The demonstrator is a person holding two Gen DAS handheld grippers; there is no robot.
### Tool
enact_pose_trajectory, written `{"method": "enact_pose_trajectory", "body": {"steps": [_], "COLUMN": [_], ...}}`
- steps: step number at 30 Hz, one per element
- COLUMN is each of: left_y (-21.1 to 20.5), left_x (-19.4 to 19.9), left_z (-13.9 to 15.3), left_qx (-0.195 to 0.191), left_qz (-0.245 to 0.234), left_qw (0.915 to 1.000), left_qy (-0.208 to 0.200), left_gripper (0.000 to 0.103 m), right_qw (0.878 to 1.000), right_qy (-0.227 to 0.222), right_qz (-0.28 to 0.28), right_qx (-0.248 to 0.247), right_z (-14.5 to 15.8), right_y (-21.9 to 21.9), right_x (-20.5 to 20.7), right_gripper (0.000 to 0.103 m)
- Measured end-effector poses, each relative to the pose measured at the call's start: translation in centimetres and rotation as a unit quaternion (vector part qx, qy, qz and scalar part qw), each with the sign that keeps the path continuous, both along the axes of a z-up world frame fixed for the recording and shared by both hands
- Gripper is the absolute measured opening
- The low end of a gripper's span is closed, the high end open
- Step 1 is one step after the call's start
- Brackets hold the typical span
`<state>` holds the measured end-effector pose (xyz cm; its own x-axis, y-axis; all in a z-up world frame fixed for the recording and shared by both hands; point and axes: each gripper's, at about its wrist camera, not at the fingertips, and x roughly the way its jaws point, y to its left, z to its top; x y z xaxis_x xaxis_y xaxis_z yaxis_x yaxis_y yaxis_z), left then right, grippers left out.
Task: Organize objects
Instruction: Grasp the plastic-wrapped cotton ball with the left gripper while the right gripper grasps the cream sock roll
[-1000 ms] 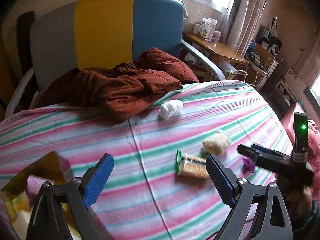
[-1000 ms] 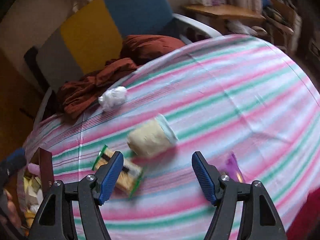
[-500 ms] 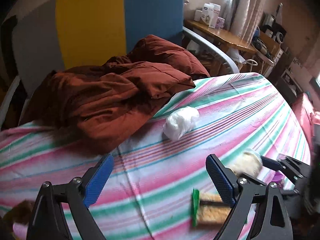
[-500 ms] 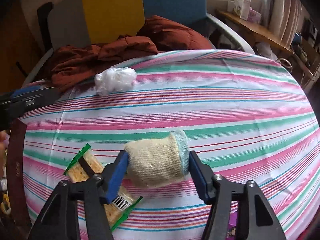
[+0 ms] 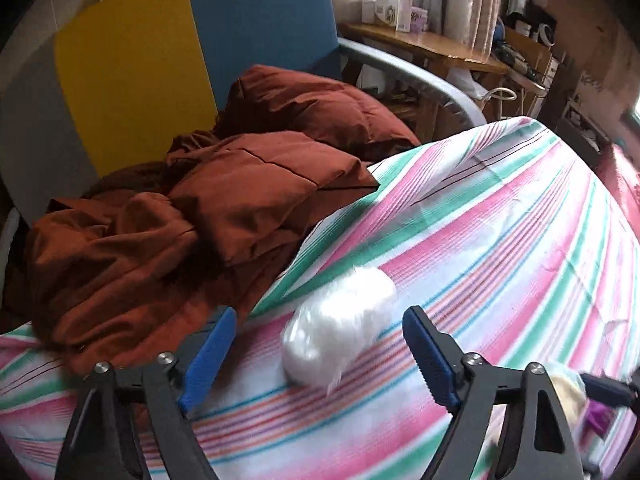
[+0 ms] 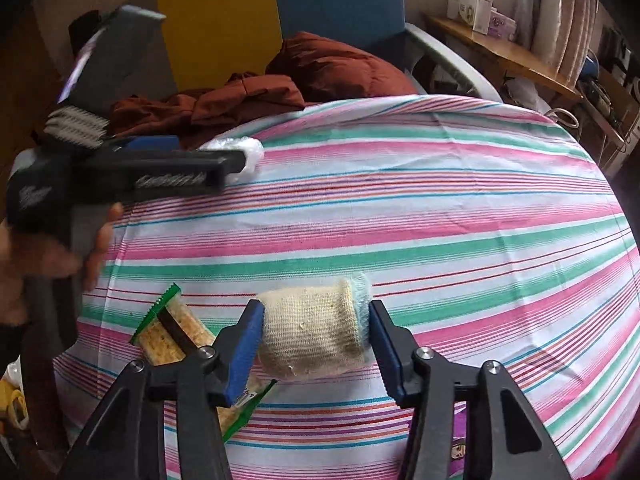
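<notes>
Both grippers are closing after descending: right gripper [image 6: 314,346] clamping the rolled sock [image 6: 314,330], left gripper [image 5: 316,356] straddling the white wad [image 5: 340,320], untouched; nothing is sorted yet.

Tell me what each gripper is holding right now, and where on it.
The right gripper has its jaws closing on the rolled sock, across its two ends. The left gripper holds nothing; its closing jaws flank the white wad.

The white wad [image 5: 340,322] is smeared by motion blur, can't tell what it's made of. In the right view the left gripper [image 6: 240,160] covers most of it. The snack pack [image 6: 176,336] sits partly behind the right gripper [image 6: 314,340]. Purple thing [image 6: 460,440] near the bottom edge is cut off.
</notes>
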<state>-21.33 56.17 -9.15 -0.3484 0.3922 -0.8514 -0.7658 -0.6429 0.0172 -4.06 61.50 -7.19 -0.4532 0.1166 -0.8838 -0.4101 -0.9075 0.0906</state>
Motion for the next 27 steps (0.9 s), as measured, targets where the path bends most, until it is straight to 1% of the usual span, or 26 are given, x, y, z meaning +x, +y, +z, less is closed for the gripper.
{"method": "enact_pose_trajectory", "body": {"steps": [1,2,3,5,7,9,12,18,22,25,27], "left_y": [0.3,0.5,0.5,-0.1,-1.0,-2.4,-4.6,-10.2,-14.1,-16.3,-17.8], "left_x": [-0.2,-0.3,-0.4,0.1,0.4,0.9,2.2,5.5,8.7,10.5,11.8], "left_z": [-0.5,-0.8,-1.2,-1.2,-1.0,-0.4,1.1,6.6,11.2,13.8,15.5], "left_qx": [-0.008,-0.014,-0.017,-0.006,0.001,0.011,0.020,0.067,0.099,0.114,0.120], "left_qz": [0.000,0.002,0.003,0.004,0.008,0.019,0.024,0.042,0.044,0.044,0.044], "left_qw": [1.0000,0.9999,0.9996,0.9998,0.9996,0.9994,0.9992,0.9968,0.9937,0.9911,0.9889], "left_qy": [-0.004,-0.008,-0.022,-0.019,-0.026,-0.026,-0.023,-0.011,0.028,0.052,0.076], "left_gripper": [0.073,0.051,0.040,0.038,0.038,0.038,0.038,0.038,0.038,0.038,0.038], "right_qw": [1.000,1.000,1.000,1.000,1.000,1.000,1.000,0.999,0.998,0.998,0.997], "right_qy": [0.001,0.001,0.001,0.001,0.003,0.006,0.014,0.046,0.060,0.064,0.064], "right_qz": [0.000,0.000,0.001,0.006,0.006,0.005,0.005,0.011,0.016,0.020,0.025], "right_qx": [-0.002,-0.003,-0.002,0.002,0.001,0.001,-0.001,0.001,0.013,0.017,0.022], "right_z": [0.0,0.0,-0.1,0.0,0.0,0.0,0.1,1.0,1.7,2.2,2.6], "right_y": [0.1,0.1,0.1,-0.1,-0.1,-0.1,0.0,-0.5,-1.1,-1.8,-2.5], "right_x": [0.0,0.1,0.1,0.1,0.2,0.2,0.3,0.5,0.6,0.6,0.6], "right_gripper": [0.053,0.053,0.053,0.053,0.053,0.053,0.052,0.052,0.052,0.052,0.052]}}
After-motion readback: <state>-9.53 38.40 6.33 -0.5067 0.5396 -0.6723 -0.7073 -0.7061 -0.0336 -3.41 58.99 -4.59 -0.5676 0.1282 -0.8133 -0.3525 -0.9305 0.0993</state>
